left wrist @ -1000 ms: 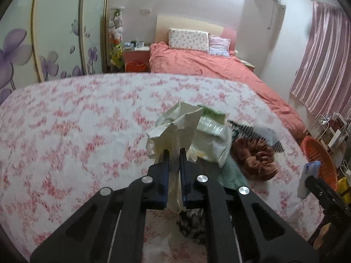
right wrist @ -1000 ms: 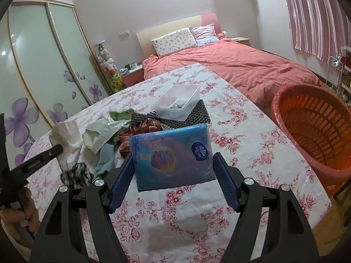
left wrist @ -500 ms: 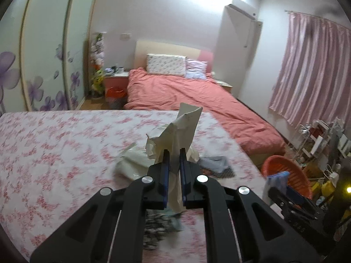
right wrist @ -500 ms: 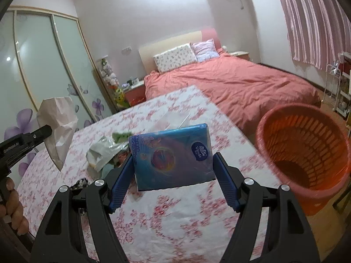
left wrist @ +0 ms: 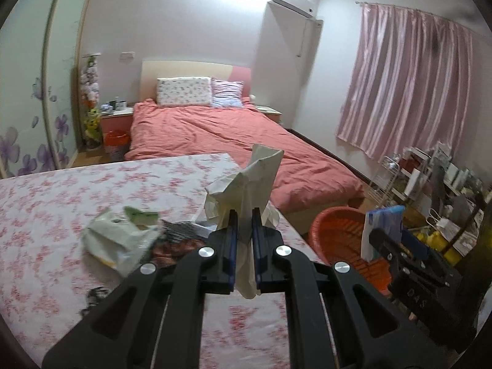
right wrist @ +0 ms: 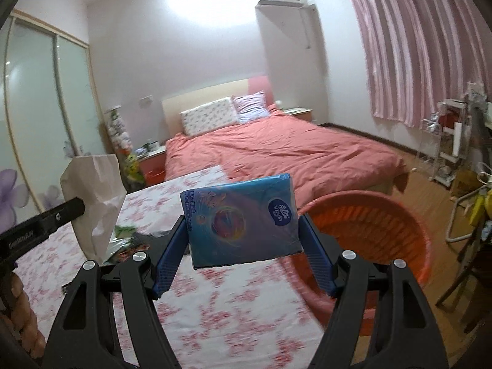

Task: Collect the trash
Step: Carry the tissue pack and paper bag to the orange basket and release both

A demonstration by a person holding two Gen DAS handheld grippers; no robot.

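My left gripper [left wrist: 244, 218] is shut on a crumpled cream tissue [left wrist: 246, 178], held up above the floral table [left wrist: 46, 209]. In the right wrist view the same tissue [right wrist: 95, 200] hangs at the left from the left gripper's black finger [right wrist: 46, 218]. My right gripper [right wrist: 243, 233] is shut on a blue tissue pack [right wrist: 241, 218], its blue pads pressing both sides. The red basket [right wrist: 369, 224] stands on the floor just past the table's right edge, below and right of the pack. From the left wrist the pack [left wrist: 382, 224] shows above the basket [left wrist: 344, 240].
A white-green plastic bag [left wrist: 120, 240], a dark mesh mat and reddish cloth lie in a heap on the table. A bed with a red cover [left wrist: 215, 132] lies beyond. A wire rack [right wrist: 446, 141] and clutter stand at the right by pink curtains [left wrist: 406, 92].
Both grippers have risen and swung right toward the red basket, each keeping its load. The tissue has left the heap on the table, and the basket now looms larger.
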